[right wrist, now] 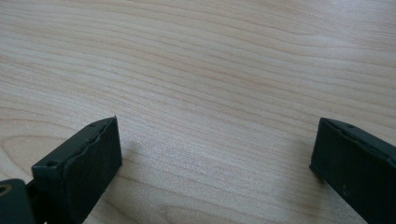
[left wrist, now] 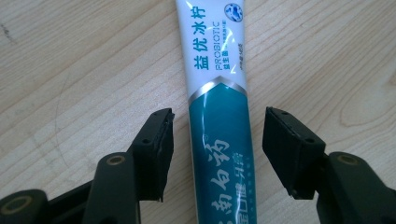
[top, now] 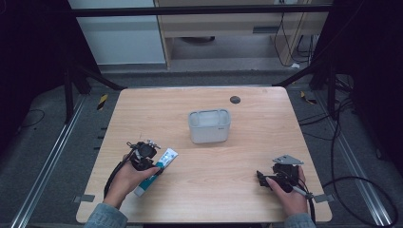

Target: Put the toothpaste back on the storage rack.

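Lying flat: a teal-and-white toothpaste tube [top: 155,170] on the wooden table [top: 247,142], well apart from the tub, toward the near left corner.
Landmark: a pale grey rectangular tub [top: 209,126] standing upright near the middle of the table.
Tub contents: its inside looks pale and bare from the high view; anything low in it cannot be made out.
Tube markings: white upper part with teal lettering, the word PROBIOTIC and a small round blue emblem; teal lower part with white characters, the two parts split by a silver chevron [left wrist: 218,88].
Tube direction: its white end points toward the tub, its teal end toward the table's near edge.
Left gripper [left wrist: 217,133]: down over the tube, one black jaw on each side of the teal part.
Left gripper state: jaws partway apart, a strip of table wood showing between each pad and the tube, so no pad presses on it.
Left hand [top: 126,180]: on the near-left side of the tub, holding that gripper over the tube.
Right gripper [right wrist: 217,161]: jaws standing wide apart over bare wood, nothing between them.
Right hand [top: 287,187]: well apart from the tub, toward the near right corner, with a grey three-cornered plate on the gripper's top.
Far side of the tub: a small dark round disc [top: 235,99] set in the tabletop, near the far edge.
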{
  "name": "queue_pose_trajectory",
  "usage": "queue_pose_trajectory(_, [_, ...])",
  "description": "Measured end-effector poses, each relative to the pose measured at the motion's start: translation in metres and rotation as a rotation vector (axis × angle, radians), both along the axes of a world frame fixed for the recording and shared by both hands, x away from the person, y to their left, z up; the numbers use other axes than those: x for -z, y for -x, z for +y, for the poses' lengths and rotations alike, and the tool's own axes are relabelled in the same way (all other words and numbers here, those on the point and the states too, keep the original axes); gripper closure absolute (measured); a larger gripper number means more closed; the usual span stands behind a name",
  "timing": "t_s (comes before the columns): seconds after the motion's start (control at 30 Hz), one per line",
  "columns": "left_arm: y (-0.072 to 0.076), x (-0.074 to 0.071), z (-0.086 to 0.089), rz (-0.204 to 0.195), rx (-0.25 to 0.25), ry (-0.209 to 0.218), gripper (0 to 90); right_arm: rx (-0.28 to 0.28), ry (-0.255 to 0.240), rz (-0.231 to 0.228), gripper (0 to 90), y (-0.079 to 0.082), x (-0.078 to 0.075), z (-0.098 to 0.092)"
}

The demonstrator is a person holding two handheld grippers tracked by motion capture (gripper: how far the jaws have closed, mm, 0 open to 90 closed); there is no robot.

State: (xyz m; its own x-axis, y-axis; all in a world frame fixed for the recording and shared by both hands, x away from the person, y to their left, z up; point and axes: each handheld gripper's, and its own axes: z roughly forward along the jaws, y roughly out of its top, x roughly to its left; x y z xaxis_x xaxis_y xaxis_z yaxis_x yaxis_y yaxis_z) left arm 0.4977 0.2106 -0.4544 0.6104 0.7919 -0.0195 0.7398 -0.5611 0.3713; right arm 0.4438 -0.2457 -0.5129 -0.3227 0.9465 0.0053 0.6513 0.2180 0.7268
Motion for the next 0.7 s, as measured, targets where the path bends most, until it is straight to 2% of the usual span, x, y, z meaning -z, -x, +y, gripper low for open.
queue_pose_trajectory(0.23, [-0.0059,0.0067,-0.0051,0.013,-0.014,-0.004,44.1,0.0,0.0,0.0,2.0,0.0,0.0,0.0])
queue_pose_trajectory(0.7, [-0.0115,0.0099,-0.0085,0.018,-0.032,0.0,47.6,0.0,0.0,0.0,2.0,0.0,0.0,0.0])
